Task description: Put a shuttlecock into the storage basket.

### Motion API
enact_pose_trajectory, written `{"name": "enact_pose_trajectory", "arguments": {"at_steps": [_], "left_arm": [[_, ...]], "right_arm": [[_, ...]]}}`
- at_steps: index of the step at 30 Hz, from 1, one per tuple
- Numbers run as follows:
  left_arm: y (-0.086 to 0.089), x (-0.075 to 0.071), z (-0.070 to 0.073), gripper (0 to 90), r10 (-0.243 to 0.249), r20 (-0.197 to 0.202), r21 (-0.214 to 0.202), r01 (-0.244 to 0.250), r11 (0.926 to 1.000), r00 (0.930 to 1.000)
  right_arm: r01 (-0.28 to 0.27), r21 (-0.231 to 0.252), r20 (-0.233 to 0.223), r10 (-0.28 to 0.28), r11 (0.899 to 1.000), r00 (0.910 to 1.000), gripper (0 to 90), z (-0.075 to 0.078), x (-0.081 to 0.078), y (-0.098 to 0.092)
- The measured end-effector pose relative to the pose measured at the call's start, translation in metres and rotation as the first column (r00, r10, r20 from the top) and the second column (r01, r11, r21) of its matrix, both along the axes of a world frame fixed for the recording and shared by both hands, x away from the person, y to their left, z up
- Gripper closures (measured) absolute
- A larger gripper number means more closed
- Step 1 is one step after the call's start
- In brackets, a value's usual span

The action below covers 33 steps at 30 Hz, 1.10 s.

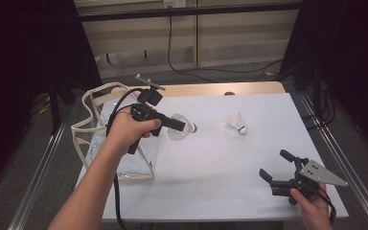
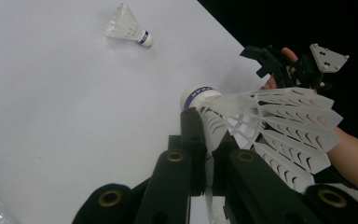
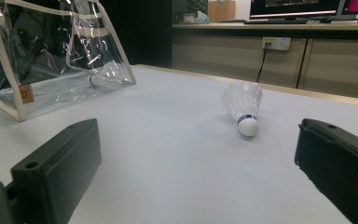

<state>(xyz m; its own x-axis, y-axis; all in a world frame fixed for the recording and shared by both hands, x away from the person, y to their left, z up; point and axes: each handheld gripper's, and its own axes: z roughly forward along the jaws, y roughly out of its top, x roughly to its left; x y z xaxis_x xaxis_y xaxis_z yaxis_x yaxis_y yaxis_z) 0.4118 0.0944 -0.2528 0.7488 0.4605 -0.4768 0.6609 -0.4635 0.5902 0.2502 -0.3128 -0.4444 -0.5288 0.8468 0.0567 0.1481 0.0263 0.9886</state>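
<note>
My left gripper point(image 1: 184, 127) hovers over the table's left half, just right of a clear bag point(image 1: 92, 125), and is shut on a white shuttlecock point(image 1: 178, 129). In the left gripper view the jaws of the left gripper point(image 2: 205, 128) pinch the skirt of that shuttlecock point(image 2: 279, 121), its cork pointing away. A second shuttlecock point(image 1: 236, 123) lies on the white table point(image 1: 220, 158) farther right, also seen as a shuttlecock point(image 2: 128, 25) and a shuttlecock point(image 3: 243, 105). My right gripper point(image 1: 274, 164) rests near the front right corner, open and holding nothing.
The clear bag point(image 3: 51, 56) with cream trim stands at the table's left edge, and a white shape like another shuttlecock point(image 3: 105, 75) lies inside it. A cable point(image 1: 117, 191) trails from the left gripper. The right gripper point(image 2: 279, 63) and its hand show beyond the held shuttlecock.
</note>
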Motion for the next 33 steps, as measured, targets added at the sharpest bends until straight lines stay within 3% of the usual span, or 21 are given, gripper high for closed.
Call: {"name": "enact_pose_trajectory", "arguments": {"at_steps": [27,33], "left_arm": [[0.007,0.010,0.012,89.7,0.049,-0.002,0.003,-0.049,0.9988,0.9988],[0.008,0.013,0.013,89.7,0.052,0.007,0.021,-0.052,0.9984,0.9986]], "right_arm": [[0.001,0.003,0.005,-0.001,1.000,1.0000,0.2,0.000,0.000,0.000],[0.001,0.007,0.004,-0.002,1.000,1.0000,0.2,0.000,0.000,0.000]]}}
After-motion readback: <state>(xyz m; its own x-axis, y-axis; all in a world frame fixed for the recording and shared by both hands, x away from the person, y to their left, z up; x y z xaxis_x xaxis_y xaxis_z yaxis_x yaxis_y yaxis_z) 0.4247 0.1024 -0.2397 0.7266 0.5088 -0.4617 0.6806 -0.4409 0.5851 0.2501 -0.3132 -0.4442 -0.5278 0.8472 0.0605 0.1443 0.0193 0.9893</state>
